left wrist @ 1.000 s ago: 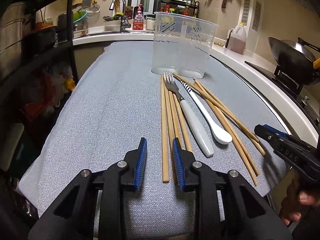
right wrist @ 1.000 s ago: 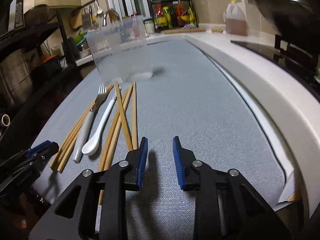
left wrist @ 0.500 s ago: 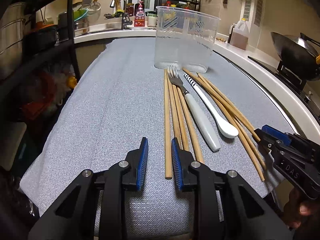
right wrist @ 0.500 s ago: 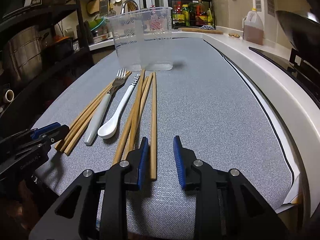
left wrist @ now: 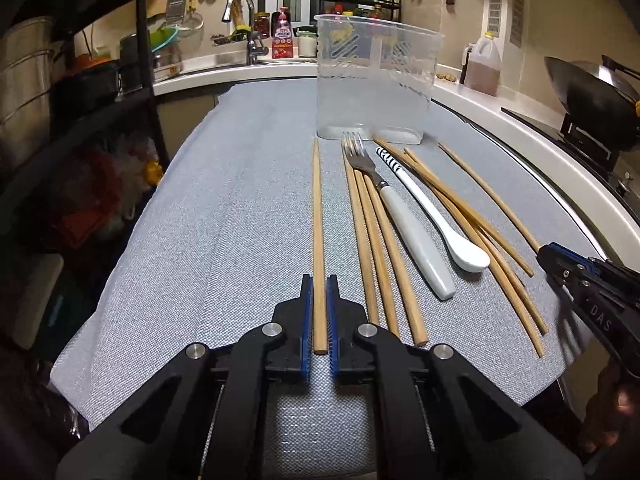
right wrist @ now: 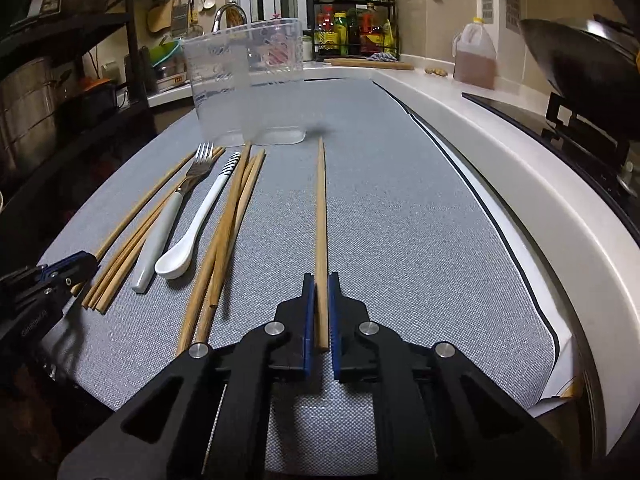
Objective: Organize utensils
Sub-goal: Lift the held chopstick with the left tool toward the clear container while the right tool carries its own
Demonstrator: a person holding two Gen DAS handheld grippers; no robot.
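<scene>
Utensils lay in a loose row on the grey mat [left wrist: 224, 216], just in front of the clear plastic container [left wrist: 376, 80]: wooden chopsticks, a fork [left wrist: 374, 178] and a white spoon [left wrist: 440, 216].

The step in hand was pickup — each gripper had just been closing on one chopstick. The left gripper [left wrist: 319, 316] pinched the near end of the left chopstick [left wrist: 317, 220], set apart from the bundle. The right gripper [right wrist: 321, 316] clamped the right chopstick [right wrist: 321, 216], likewise isolated.

The next move probably called for lifting both sticks, tipping them upright and lowering them into the container.

Open mat lay to the left and right of the row. The mat's near edge sat just under both grippers; the counter edge and a wok [left wrist: 588, 100] bounded the right side.
</scene>
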